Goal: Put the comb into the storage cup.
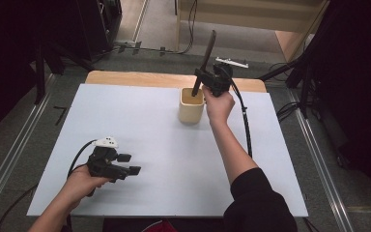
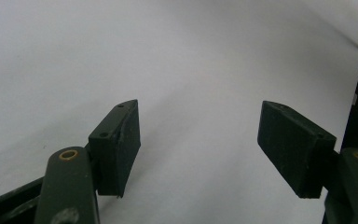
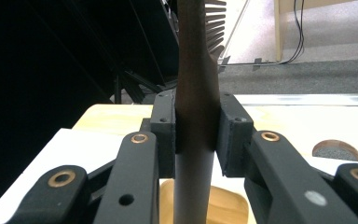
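A cream cup (image 1: 192, 106) stands upright at the back middle of the white table top (image 1: 140, 121). A long dark brown comb (image 1: 207, 54) stands nearly upright with its lower end inside the cup. My right gripper (image 1: 202, 77) is shut on the comb just above the cup's rim. In the right gripper view the comb (image 3: 196, 84) is clamped in my right gripper (image 3: 196, 140), its teeth point up and right, and the cup (image 3: 230, 205) sits below. My left gripper (image 1: 129, 163) rests open near the front left, with bare table (image 2: 121, 46) in the gap of the left gripper (image 2: 198, 149).
The white top lies on a wooden table whose far edge (image 1: 140, 78) shows. A round grommet (image 3: 334, 150) sits in the wood to the right. Cables (image 1: 191, 29) and dark stands (image 1: 299, 67) are on the floor behind and beside the table.
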